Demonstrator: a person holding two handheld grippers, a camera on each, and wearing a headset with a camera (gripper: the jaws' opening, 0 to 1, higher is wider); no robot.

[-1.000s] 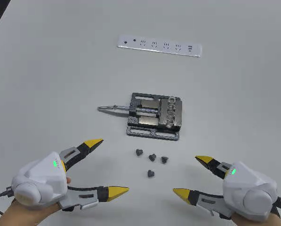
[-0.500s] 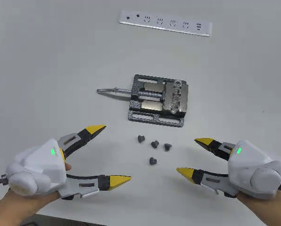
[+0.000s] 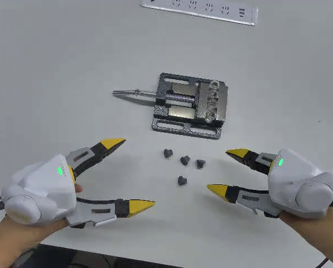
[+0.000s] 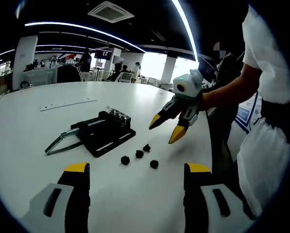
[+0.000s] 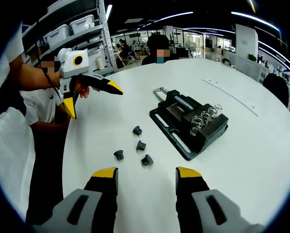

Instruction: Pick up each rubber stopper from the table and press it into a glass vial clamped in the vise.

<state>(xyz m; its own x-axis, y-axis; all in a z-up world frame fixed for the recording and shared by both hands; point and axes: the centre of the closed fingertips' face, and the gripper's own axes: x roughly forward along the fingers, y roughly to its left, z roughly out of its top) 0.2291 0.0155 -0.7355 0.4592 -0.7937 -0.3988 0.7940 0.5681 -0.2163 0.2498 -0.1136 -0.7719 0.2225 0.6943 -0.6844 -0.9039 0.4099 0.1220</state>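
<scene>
Several dark rubber stoppers (image 3: 183,166) lie loose on the white table, in front of a black vise (image 3: 189,105) that clamps a row of clear glass vials (image 3: 212,100). My left gripper (image 3: 134,175) is open at the near left, its yellow tips wide apart with nothing between them. At the near right, my right gripper (image 3: 229,171) is open too, close beside the stoppers. The left gripper view has the stoppers (image 4: 139,157) and vise (image 4: 101,134) ahead, and the right gripper (image 4: 165,128) hovering beyond them. In the right gripper view the stoppers (image 5: 136,144) lie ahead, the vials (image 5: 204,119) in the vise (image 5: 188,124).
A white power strip (image 3: 199,8) lies at the table's far edge. The vise's handle (image 3: 134,94) sticks out to the left. The table's front edge runs just below both grippers. People and shelving stand in the room beyond the table.
The head camera has tilted, so the vise and stoppers sit higher in the picture. My right gripper has edged in toward the stoppers. Both grippers stay open.
</scene>
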